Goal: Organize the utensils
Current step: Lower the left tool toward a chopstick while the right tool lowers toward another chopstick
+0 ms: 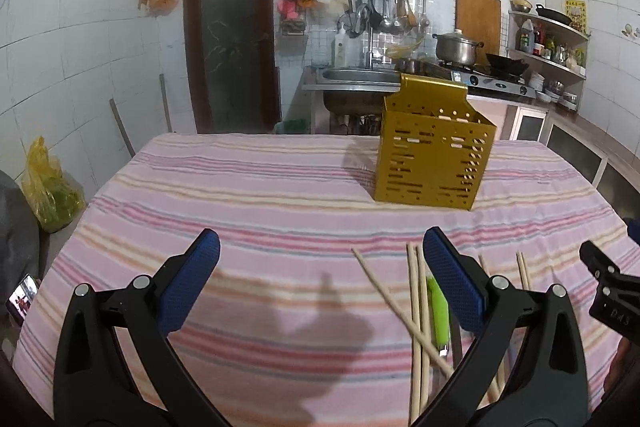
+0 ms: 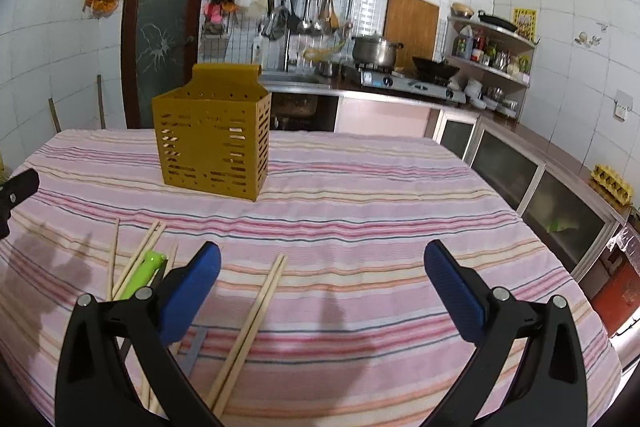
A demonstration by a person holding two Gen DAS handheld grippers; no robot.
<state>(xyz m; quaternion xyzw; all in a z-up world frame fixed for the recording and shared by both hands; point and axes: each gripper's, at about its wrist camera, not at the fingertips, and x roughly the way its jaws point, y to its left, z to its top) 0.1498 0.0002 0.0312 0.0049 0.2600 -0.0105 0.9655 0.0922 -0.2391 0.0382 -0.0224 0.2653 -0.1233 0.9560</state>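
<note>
A gold perforated utensil holder (image 1: 434, 155) stands upright on the striped tablecloth (image 1: 256, 195); it also shows in the right wrist view (image 2: 214, 143). Several wooden chopsticks (image 1: 416, 311) lie loose near the front, with a green-handled utensil (image 1: 439, 311) among them. In the right wrist view a chopstick pair (image 2: 256, 323) lies between the fingers, and the green handle (image 2: 144, 273) lies left of it. My left gripper (image 1: 320, 247) is open and empty above the cloth, left of the chopsticks. My right gripper (image 2: 322, 259) is open and empty above the chopstick pair.
The table's far edge meets a kitchen counter with a sink (image 1: 356, 77), a gas stove and a pot (image 2: 376, 51). Low cabinets (image 2: 540, 183) run along the right. A yellow bag (image 1: 48, 187) and a phone (image 1: 22, 299) lie left of the table.
</note>
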